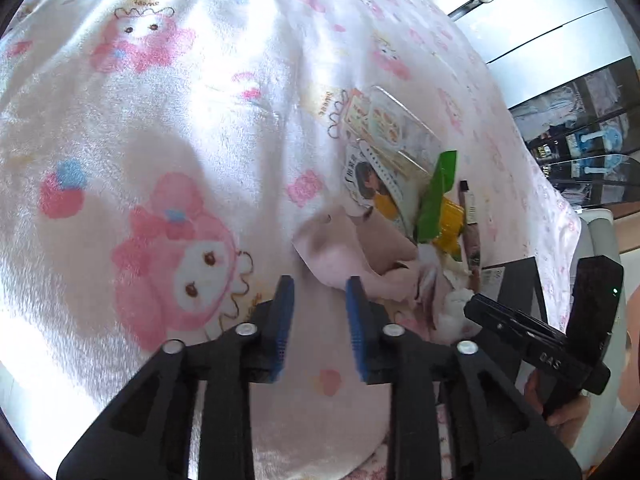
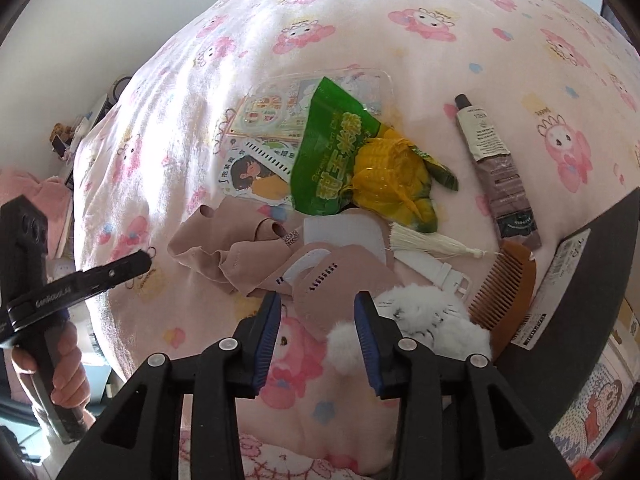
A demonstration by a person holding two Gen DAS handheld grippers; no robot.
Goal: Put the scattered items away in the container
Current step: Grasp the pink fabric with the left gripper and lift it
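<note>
The scattered items lie clustered on the pink cartoon-print blanket [image 2: 400,32]: one green-yellow corn packet [image 2: 344,160], one tube [image 2: 496,168], one wooden comb [image 2: 506,288], one beige cloth [image 2: 228,252]. Left gripper [image 1: 320,300] and right gripper [image 2: 316,312] both point steeply down, released, nothing between the jaws.

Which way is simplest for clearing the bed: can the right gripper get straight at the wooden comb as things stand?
Probably yes. The right gripper is open and empty, and the wooden comb lies just to its right, uncovered on top. Only the white fluffy toy crowds its near edge.
</note>
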